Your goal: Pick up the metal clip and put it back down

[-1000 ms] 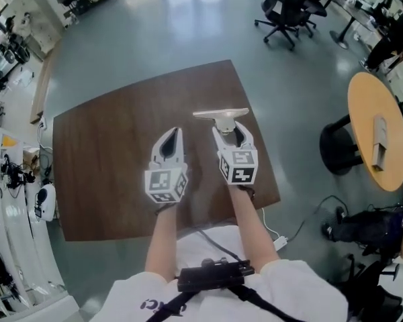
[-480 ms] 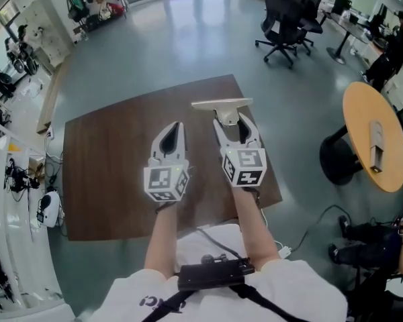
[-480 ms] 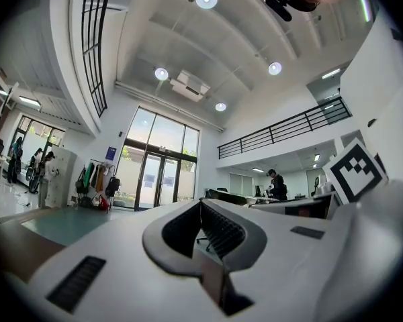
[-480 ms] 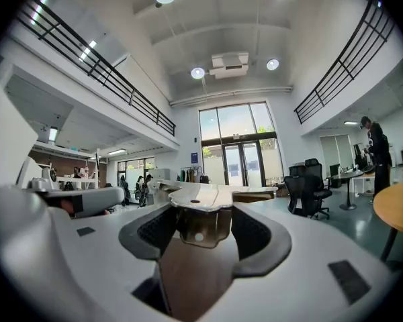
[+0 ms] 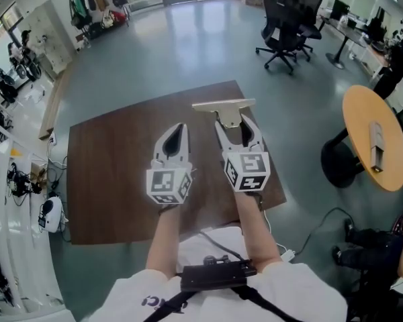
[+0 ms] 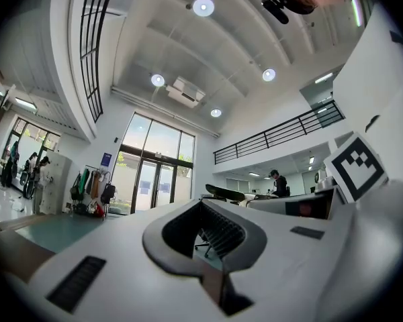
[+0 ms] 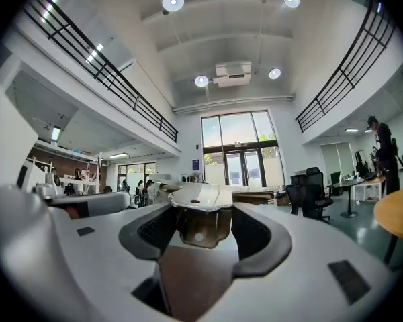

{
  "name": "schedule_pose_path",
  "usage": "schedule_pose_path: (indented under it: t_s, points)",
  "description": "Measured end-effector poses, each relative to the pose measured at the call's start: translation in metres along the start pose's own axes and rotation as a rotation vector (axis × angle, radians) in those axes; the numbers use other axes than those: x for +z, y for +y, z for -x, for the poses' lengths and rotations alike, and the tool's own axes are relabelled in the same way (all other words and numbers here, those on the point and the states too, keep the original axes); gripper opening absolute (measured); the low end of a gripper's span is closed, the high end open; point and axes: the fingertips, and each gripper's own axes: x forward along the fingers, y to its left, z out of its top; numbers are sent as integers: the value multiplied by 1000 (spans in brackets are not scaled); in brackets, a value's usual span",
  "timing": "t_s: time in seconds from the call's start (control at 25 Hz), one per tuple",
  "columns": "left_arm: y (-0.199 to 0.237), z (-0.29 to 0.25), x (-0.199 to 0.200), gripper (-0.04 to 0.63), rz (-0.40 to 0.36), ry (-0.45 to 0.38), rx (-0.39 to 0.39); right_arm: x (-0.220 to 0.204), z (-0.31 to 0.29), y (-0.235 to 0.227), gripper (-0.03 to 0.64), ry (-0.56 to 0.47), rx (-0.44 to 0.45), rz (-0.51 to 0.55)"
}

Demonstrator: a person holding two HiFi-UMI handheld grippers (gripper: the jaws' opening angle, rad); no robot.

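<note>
The metal clip (image 5: 224,105) is a shiny piece with a wide flat bar across its far end. My right gripper (image 5: 232,123) is shut on it and holds it in the air above the brown table (image 5: 107,166). In the right gripper view the clip (image 7: 200,215) sits between the two pads, its bar lying across the tips of the right gripper (image 7: 201,210). My left gripper (image 5: 176,130) hovers beside it to the left, shut and empty. In its own view the left gripper (image 6: 207,210) points out level into the hall.
Black office chairs (image 5: 283,17) stand beyond the table. A round yellow table (image 5: 373,139) with a box on it is at the right. White racks and a small white device (image 5: 46,213) line the floor at the left. A cable (image 5: 285,247) lies near the person's feet.
The head view has shifted a little, so the table sits slightly further right. Both grippers keep their pose, and the clip stays in the right gripper, a touch higher in view.
</note>
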Motion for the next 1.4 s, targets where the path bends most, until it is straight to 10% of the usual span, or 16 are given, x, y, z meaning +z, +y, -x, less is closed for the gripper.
schedule_pose_path:
  t_s: [1.4]
  points:
    - [-28, -57, -37, 12, 85, 61, -112, -22, 4, -69, 265, 73, -157, -17]
